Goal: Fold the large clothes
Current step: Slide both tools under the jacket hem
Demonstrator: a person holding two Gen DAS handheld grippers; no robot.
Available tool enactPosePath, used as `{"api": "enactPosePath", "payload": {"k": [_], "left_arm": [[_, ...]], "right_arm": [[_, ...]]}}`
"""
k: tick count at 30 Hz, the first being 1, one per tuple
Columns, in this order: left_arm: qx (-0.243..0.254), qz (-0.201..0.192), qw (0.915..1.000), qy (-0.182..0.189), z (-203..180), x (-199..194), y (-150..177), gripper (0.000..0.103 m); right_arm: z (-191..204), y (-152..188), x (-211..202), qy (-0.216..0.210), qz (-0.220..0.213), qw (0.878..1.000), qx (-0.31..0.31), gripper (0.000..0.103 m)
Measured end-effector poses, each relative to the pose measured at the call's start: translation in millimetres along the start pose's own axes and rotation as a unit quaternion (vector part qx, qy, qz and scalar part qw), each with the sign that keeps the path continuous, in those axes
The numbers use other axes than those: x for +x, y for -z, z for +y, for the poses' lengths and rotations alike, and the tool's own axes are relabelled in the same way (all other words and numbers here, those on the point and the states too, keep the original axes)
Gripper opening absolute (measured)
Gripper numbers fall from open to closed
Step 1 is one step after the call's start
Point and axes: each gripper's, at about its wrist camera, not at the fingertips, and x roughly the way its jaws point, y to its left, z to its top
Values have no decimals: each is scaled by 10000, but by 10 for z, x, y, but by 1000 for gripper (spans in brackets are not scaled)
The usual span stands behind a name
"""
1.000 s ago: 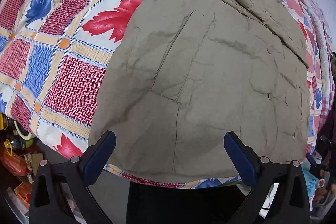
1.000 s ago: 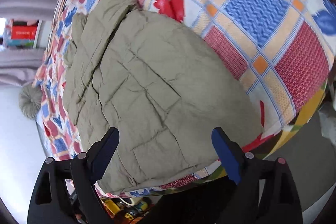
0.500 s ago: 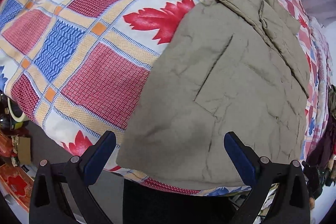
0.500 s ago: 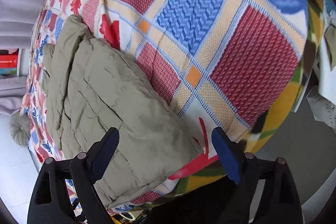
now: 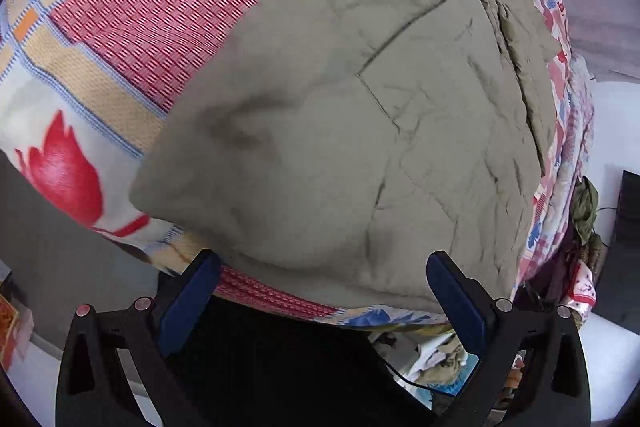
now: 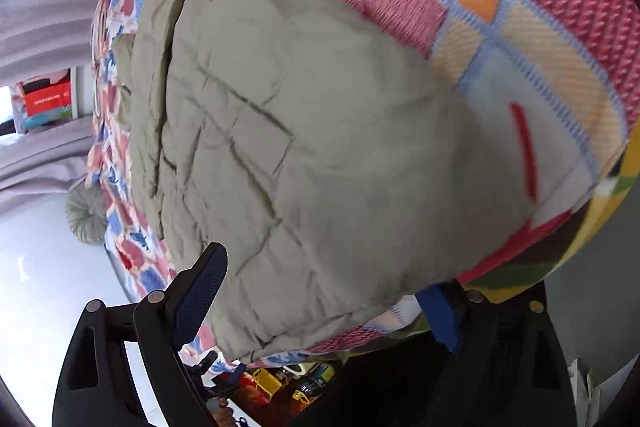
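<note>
A khaki quilted jacket (image 5: 360, 131) lies spread on a bed with a red, blue and cream patterned blanket (image 5: 132, 27). Its near hem hangs at the bed's front edge. My left gripper (image 5: 320, 291) is open, jaws wide apart, just below the hem's left part, holding nothing. In the right wrist view the jacket (image 6: 304, 155) fills the middle. My right gripper (image 6: 324, 291) is open, its jaws on either side of the hem's right corner, with the cloth lying over the right finger. I cannot tell if it touches.
The blanket (image 6: 520, 27) covers the bed to the right. A round grey cushion (image 6: 86, 213) lies on the white floor to the left. Clutter sits under the bed edge (image 6: 280, 383). Clothes hang at the bed's right end (image 5: 584, 203).
Both grippers have moved in close to the jacket's near hem, which now looms larger. The right gripper swung back from the bare blanket to the jacket corner. Jaws stay open.
</note>
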Motion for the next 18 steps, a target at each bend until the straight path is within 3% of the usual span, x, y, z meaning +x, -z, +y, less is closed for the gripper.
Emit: {"api": "enactPosePath", "payload": {"k": [4,12,13,14,15,16,17,18], "left_arm": [[150,187,9996,160,-251,242,63,103],[248,105,9993,258,-590,391,6,102],[290,76,9992,283,-620,383,1,95],[348,65,9990,267,-664,385,-9,79],[408,91,9988,237,-690,387,-26,68],[454,139,9985,258,-707,393,-47,42],[489,193,9983,269,-722,396,-67,22],[534,192,9980,270,-738,386,-89,19]], "right_arm": [[74,20,114,-305,208,9993,49,92],[164,83,347,-229,467,9986,12,92],[178,93,359,-226,475,9986,5,91],[183,97,362,-203,459,9987,16,88],[183,97,366,-206,454,9987,53,76],[178,93,376,-216,470,9986,114,66],[164,86,379,-180,469,9986,179,47],[146,78,372,-122,456,9986,223,27]]}}
